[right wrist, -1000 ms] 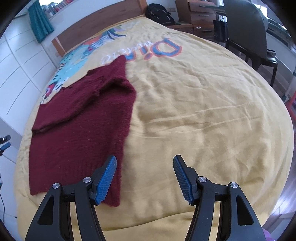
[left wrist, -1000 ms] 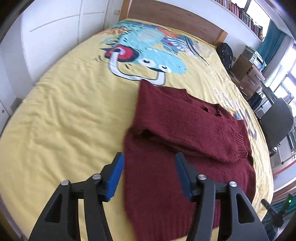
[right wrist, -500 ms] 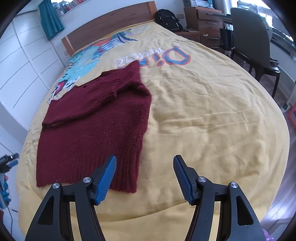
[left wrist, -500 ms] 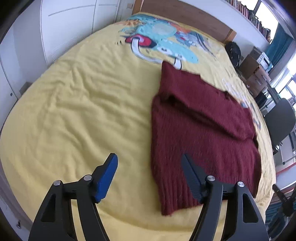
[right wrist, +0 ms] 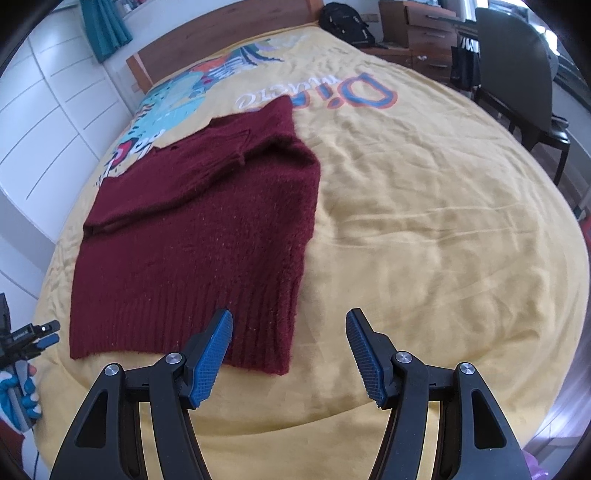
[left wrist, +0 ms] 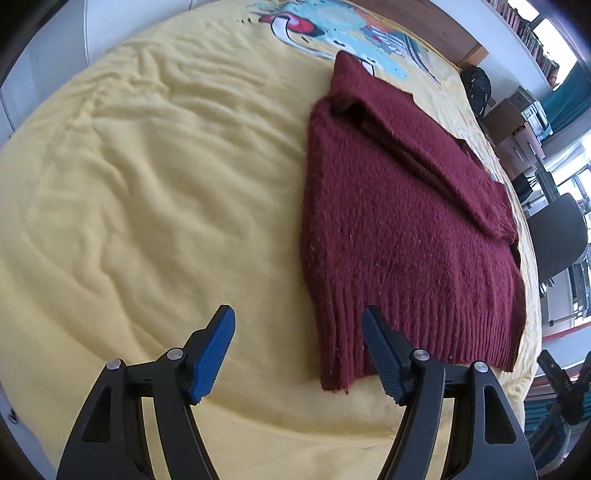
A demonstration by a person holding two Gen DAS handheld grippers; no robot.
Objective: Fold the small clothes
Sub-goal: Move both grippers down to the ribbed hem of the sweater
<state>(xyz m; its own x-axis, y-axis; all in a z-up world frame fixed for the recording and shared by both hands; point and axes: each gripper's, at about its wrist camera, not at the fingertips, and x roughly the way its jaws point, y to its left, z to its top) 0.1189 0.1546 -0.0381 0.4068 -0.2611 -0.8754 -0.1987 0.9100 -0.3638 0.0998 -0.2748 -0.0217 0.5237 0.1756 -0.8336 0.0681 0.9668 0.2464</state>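
Your working surface is a bed (right wrist: 443, 229) under a yellow cover printed with a cartoon figure and large lettering; a wooden headboard (right wrist: 207, 40) closes its far end. Past the bed's far corner stand a wooden chest of drawers (right wrist: 424, 33), a black backpack (right wrist: 345, 22) and a dark chair (right wrist: 517, 70); white cupboard doors (right wrist: 44, 122) line the opposite side, with a teal curtain (right wrist: 105, 26) beyond the headboard.

The dark red sweater (right wrist: 199, 236) lies flat on the bed near its foot edge, ribbed hem towards you, sleeves folded across the chest.

Your left gripper (left wrist: 297, 350) stands open with nothing clamped; the sweater's near hem corner lies between its blue pads, which do not press it. Your right gripper (right wrist: 290, 354) is likewise open and empty over the opposite hem corner; its left finger (right wrist: 210, 354) overlaps the hem in view, though contact cannot be judged.

In the right wrist view the other gripper and a gloved hand (right wrist: 16, 391) are cut off beside the bed. The chest of drawers holds nothing that can be made out.
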